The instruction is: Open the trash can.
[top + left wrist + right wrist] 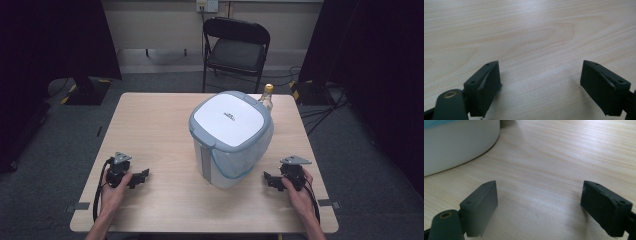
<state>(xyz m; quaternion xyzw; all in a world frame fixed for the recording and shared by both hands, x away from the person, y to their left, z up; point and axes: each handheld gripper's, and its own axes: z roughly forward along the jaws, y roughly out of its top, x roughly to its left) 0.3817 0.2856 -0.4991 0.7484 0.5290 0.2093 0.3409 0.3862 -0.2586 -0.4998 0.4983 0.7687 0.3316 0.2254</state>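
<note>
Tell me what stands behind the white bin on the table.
Behind the white bin a bottle with a gold cap rises at the table's far edge. The bin covers most of the bottle, so its contents cannot be seen.

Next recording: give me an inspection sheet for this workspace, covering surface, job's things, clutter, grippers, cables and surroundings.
Surface: light wood table, bare apart from the items below.
Job's things: white lidded bin with a liner, lid closed, at table centre; bottle with a gold cap behind it.
Clutter: nothing seen.
Grippers: left gripper and right gripper held low at the near edge, jaws wide apart, holding nothing.
Cables: one trails from each gripper; more lie on the floor at right.
Surroundings: black folding chair beyond the table, dark curtains at both sides, grey carpet.
</note>
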